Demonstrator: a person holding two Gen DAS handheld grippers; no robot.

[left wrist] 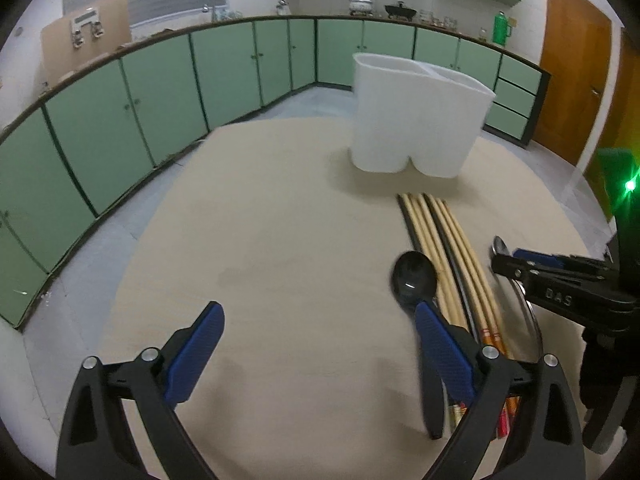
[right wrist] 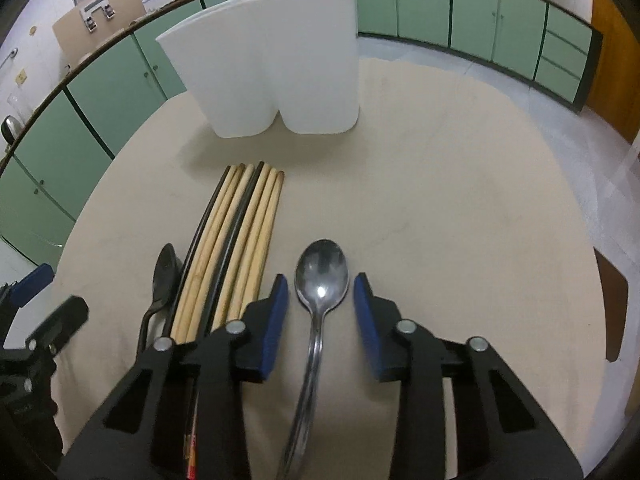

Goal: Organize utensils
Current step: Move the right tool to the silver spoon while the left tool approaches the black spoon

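On the beige round table (right wrist: 460, 184), a white two-compartment utensil holder (right wrist: 276, 68) is set upright near the far edge. Just in front of the holder, a bundle of wooden and black chopsticks (right wrist: 240, 232) is laid side by side, with the tips pointed toward the holder. A metal spoon (right wrist: 320, 280) is placed just right of the chopsticks, bowl up and toward the holder, flat on the table. A black spoon (left wrist: 412, 280) is seen just left of the chopsticks, also lying with its bowl toward the holder.

The right gripper (right wrist: 320, 296) is held with its blue-padded jaws spread apart on either side of the metal spoon's bowl; no contact between pads and spoon is shown. The left gripper (left wrist: 320, 328) is held wide apart as well, nothing between its jaws, and its right finger (left wrist: 440, 352) is seen over the black spoon's handle, beside the chopsticks.

Behind the holder, green cabinets (left wrist: 160, 92) are ranged along the wall.
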